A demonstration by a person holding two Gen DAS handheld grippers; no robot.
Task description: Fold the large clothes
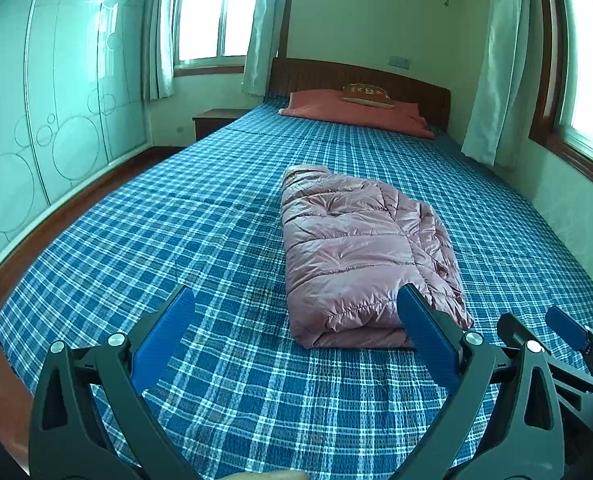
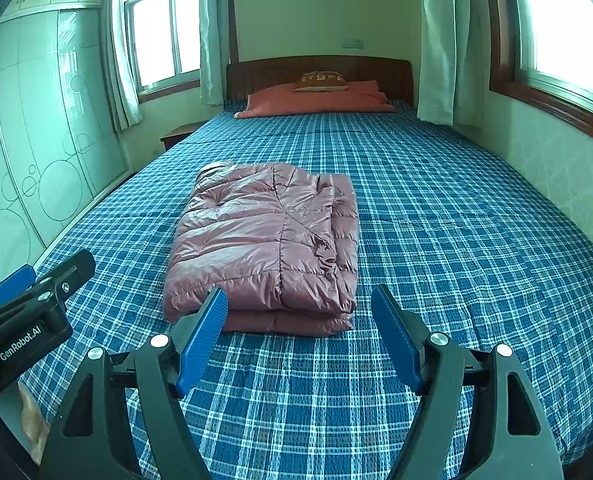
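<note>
A pink quilted down jacket (image 1: 360,248) lies folded into a thick rectangular bundle on the blue plaid bed (image 1: 176,240); it also shows in the right wrist view (image 2: 268,244). My left gripper (image 1: 296,300) is open and empty, held above the bed just short of the bundle's near end. My right gripper (image 2: 300,300) is open and empty, its jaws spread in front of the bundle's near edge without touching it. The right gripper also shows at the left wrist view's right edge (image 1: 536,326), and the left gripper at the right wrist view's left edge (image 2: 36,280).
A red pillow (image 2: 316,100) with a small brown cushion (image 2: 320,80) lies at the wooden headboard (image 2: 316,66). A sliding wardrobe (image 1: 36,120) stands along the left, with a nightstand (image 1: 216,120) beside the bed. Windows with curtains are behind and to the right (image 2: 568,24).
</note>
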